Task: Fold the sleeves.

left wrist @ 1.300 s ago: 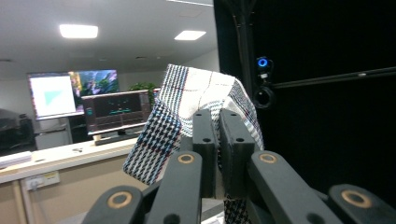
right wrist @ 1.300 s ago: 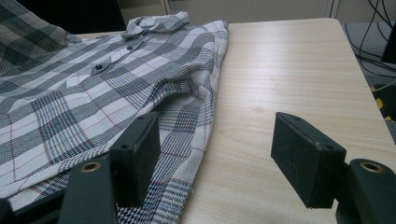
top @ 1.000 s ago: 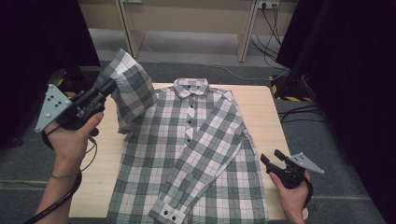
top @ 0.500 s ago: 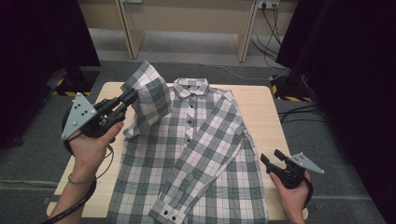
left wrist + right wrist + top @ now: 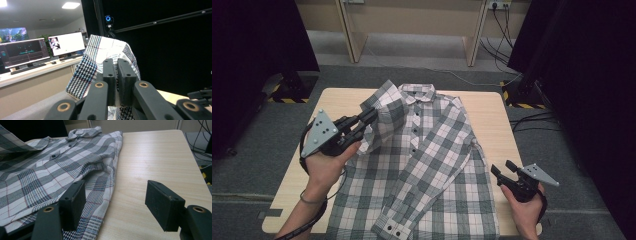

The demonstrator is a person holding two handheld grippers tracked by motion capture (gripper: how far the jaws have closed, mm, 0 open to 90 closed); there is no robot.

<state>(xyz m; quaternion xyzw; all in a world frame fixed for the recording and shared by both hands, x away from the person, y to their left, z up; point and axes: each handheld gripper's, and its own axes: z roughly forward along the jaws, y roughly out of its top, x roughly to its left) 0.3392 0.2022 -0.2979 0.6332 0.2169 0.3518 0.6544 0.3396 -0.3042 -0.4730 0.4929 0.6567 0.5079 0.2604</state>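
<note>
No readable labels. Left gripper (image 5: 371, 116) clamps plaid shirt (image 5: 432, 165) sleeve at 10 o'clock; right gripper (image 5: 504, 170) wide, bare table (image 5: 492, 125) at 3 o'clock.

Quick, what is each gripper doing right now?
Left gripper: closed on a fold of the plaid shirt, lifted off the table.
Right gripper: open, holding nothing.
</note>
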